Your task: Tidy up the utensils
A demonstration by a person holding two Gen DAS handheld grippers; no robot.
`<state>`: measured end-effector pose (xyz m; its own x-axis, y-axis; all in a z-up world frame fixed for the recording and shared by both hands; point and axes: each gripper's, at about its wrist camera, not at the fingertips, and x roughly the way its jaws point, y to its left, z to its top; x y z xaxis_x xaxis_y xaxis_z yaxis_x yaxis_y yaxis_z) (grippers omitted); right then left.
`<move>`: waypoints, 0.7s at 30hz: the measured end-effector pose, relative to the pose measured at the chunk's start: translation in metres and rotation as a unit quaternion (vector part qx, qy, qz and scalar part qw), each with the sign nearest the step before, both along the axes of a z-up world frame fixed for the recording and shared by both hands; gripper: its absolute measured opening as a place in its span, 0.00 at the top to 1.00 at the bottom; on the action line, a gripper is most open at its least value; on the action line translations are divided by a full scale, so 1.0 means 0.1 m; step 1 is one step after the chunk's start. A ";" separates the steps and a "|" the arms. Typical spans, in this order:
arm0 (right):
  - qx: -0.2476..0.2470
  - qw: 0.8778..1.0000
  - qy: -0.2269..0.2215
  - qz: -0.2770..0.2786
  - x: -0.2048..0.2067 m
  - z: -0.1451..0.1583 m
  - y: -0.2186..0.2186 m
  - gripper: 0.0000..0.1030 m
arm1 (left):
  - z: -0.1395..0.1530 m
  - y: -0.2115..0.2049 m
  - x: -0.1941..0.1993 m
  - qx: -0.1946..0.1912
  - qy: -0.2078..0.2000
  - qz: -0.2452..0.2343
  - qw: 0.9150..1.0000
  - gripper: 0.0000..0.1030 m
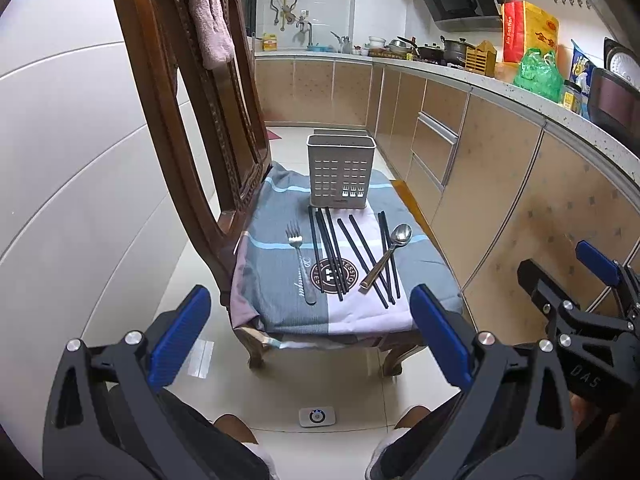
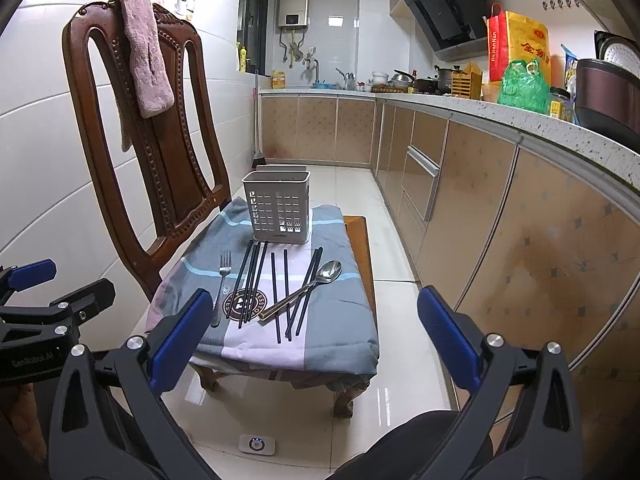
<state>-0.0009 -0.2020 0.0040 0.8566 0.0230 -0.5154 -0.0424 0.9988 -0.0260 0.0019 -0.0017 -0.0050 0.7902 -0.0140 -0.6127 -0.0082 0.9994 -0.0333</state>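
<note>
One "GenRobot.AI" label on left hand-held gripper [image 2: 36,280]

Premises: a home kitchen. Speckled countertop [image 2: 520,118] with pots [image 2: 444,74] runs from 12 to 3 o'clock; range hood [image 2: 444,4] above, wall-mounted water heater [image 2: 294,6] at 12.

black chopsticks [image 1: 352,254], grey perforated holder [image 1: 340,172]

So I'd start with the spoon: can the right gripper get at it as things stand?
Probably yes. The right gripper is open, nothing stands before the spoon, though its handle lies across some chopsticks.
</note>
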 end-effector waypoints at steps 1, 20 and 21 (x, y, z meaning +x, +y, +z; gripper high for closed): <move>0.000 1.000 0.000 -0.001 0.00 0.00 0.00 0.03 | -0.01 0.00 0.00 0.000 0.001 0.000 1.000 0.04; 0.008 1.000 0.011 0.003 0.07 -0.10 -0.02 0.03 | -0.12 -0.01 0.07 -0.007 0.019 -0.001 1.000 0.04; 0.008 1.000 0.011 0.003 0.06 -0.10 -0.02 0.03 | -0.13 -0.01 0.07 -0.006 0.020 -0.001 1.000 0.04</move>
<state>0.0055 -0.2045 -0.0061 0.8448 0.0366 -0.5338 -0.0483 0.9988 -0.0080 0.0087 -0.0029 -0.0176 0.7651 -0.0234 -0.6435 -0.0073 0.9990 -0.0450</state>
